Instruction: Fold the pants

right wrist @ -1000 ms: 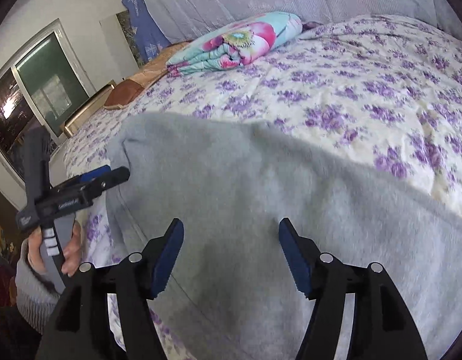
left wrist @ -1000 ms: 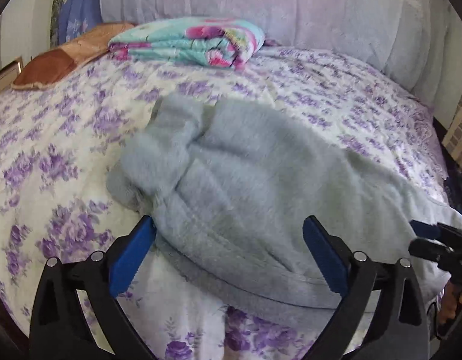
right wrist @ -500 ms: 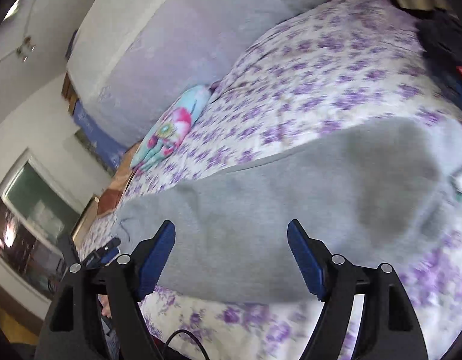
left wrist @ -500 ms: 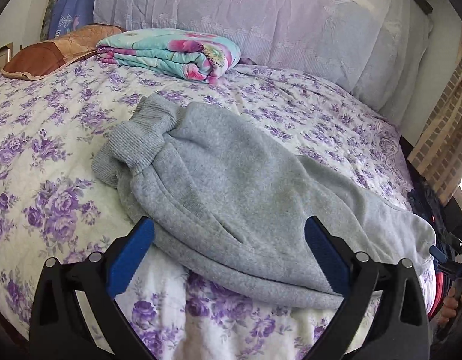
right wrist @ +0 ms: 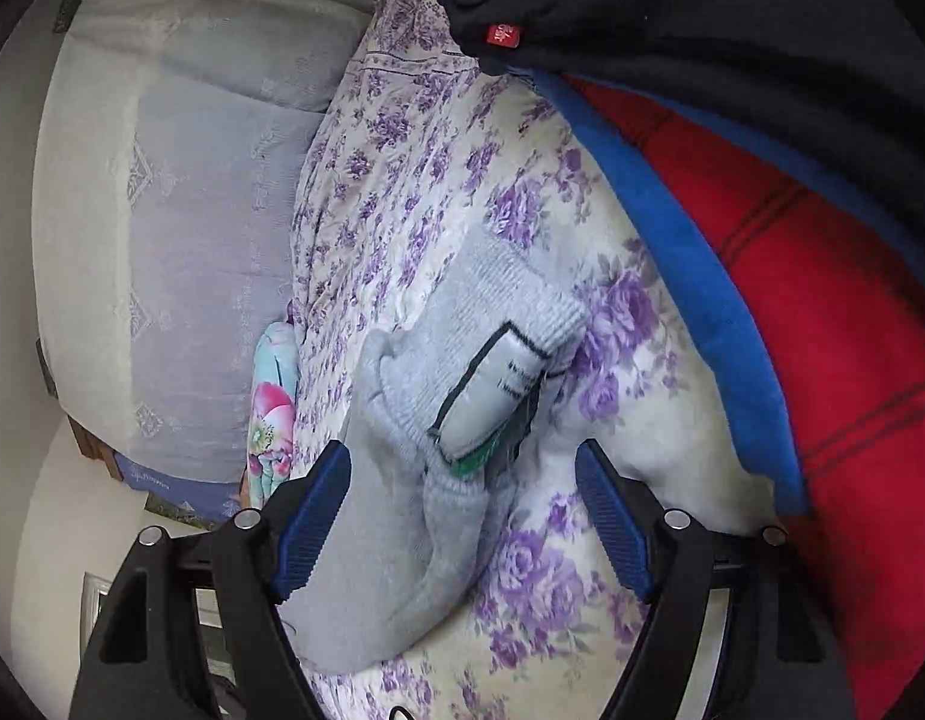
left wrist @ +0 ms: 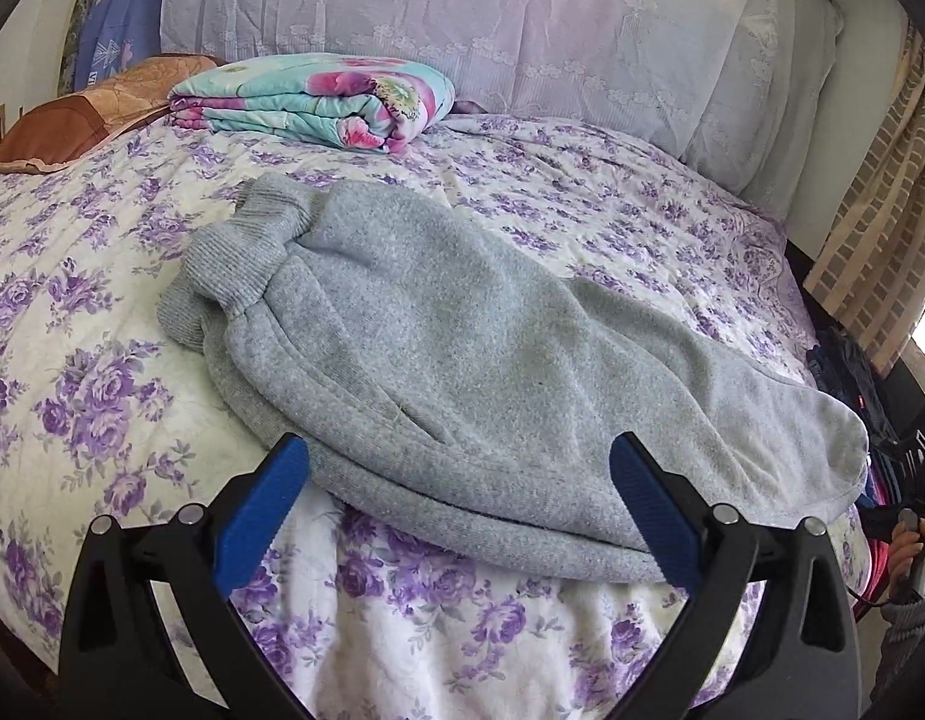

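Your left gripper (left wrist: 459, 495) hangs over the near edge of a bed (left wrist: 66, 276) spread with a purple-flowered quilt, its blue-padded jaws wide apart and holding nothing, the folded hem of the grey pants (left wrist: 462, 354) lying just beyond the tips. The pants lie lengthwise across the quilt, doubled over, their ribbed cuffs (left wrist: 246, 252) bunched at the left end and the waist end reaching the bed's right edge. Behind them, near the pale headboard, sit a folded floral blanket (left wrist: 318, 99) and a brown cushion (left wrist: 72, 120), well apart from the pants. At the far right of that view, your right hand (left wrist: 912, 552) shows at the bedside, gripping its tool. Seen through the right wrist camera, which is rolled sharply sideways, your right gripper (right wrist: 462, 516) also stands wide with nothing pinched; the waistband (right wrist: 498, 306) of the pants, with its sewn-in label (right wrist: 492, 390) turned up, lies on the quilt between and beyond the pads, touching neither. Just beside it, a heap of red, blue and dark clothing (right wrist: 822, 276) rests against the bed's edge.
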A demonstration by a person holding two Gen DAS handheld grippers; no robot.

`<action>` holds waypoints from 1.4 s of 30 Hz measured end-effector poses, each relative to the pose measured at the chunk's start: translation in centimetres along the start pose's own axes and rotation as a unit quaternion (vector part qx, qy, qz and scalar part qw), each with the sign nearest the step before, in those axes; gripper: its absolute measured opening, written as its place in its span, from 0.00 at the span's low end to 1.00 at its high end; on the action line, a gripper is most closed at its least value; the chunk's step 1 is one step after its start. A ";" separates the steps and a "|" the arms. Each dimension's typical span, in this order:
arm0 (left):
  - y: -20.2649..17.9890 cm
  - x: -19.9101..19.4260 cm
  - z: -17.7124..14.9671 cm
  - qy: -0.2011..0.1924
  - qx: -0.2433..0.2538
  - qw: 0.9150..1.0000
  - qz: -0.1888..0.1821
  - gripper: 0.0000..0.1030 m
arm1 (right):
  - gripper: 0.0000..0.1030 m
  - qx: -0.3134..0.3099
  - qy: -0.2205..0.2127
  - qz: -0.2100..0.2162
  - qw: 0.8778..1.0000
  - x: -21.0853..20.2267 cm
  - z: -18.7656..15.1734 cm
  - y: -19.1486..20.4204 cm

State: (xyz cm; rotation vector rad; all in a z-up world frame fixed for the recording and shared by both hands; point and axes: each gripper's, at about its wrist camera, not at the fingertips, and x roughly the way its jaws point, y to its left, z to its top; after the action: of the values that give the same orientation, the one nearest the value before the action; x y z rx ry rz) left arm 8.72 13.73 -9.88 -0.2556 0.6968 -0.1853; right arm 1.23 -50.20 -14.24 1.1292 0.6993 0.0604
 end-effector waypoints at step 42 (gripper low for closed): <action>6.6 -3.9 1.3 -0.044 -0.074 0.996 0.002 0.95 | 0.44 -0.707 0.005 -0.163 0.688 16.9 -26.8 25.0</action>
State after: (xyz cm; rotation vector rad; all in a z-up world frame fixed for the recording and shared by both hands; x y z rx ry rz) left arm 7.19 21.26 -8.53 -0.4026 0.6242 -0.1184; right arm 7.47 -10.85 -7.79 -0.5120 0.6029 0.2540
